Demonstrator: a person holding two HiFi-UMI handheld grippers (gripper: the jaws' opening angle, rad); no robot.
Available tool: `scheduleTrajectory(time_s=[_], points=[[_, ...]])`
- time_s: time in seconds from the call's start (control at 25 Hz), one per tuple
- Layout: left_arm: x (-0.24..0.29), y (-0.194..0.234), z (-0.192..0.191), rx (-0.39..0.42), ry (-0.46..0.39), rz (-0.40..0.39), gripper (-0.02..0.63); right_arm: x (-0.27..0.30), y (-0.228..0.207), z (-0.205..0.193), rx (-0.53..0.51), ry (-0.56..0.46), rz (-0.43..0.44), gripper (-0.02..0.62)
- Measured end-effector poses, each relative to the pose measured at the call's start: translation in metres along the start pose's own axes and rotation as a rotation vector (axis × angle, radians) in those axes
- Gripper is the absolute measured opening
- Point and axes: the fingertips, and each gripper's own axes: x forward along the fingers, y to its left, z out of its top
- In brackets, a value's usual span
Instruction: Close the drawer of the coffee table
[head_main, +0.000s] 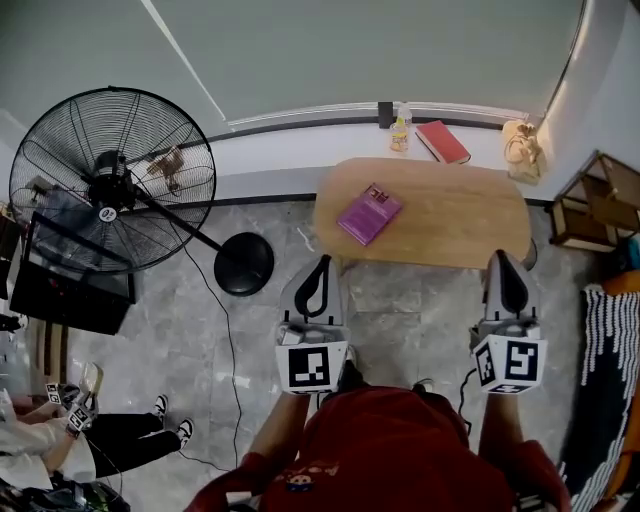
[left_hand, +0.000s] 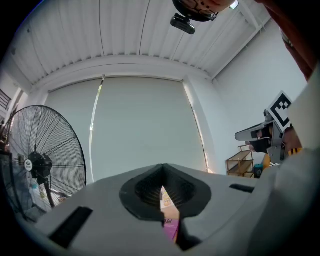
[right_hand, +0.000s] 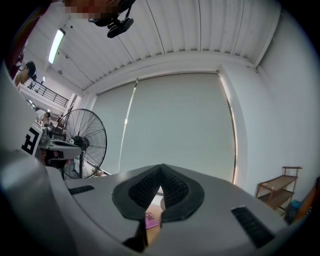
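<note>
The oval wooden coffee table (head_main: 450, 215) stands ahead of me by the window wall, with a purple book (head_main: 369, 213) lying on its left part. No drawer front shows in any view. My left gripper (head_main: 323, 260) hangs level just short of the table's near left edge, shut, with nothing in it. At the table's near right edge my right gripper (head_main: 500, 256) is also shut and empty. In the left gripper view the jaw tips (left_hand: 161, 166) meet, and the purple book (left_hand: 171, 226) shows through the gap below. The right gripper view shows its tips (right_hand: 161, 166) touching as well.
A big black floor fan (head_main: 110, 180) on a round base (head_main: 243, 263) stands to the left. A red book (head_main: 442, 141) and a bottle (head_main: 401, 128) lie on the window ledge. A wooden shelf (head_main: 590, 205) is at right, and a person (head_main: 60, 440) sits at lower left.
</note>
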Motion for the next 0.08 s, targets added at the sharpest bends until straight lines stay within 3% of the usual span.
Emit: scheduleTrajectory(time_s=[0.08], points=[[-0.001, 0.0008, -0.0002, 0.002, 0.0, -0.002, 0.006, -0.0001, 0.0019, -0.0017, 0.002, 0.005, 0.001, -0.003]])
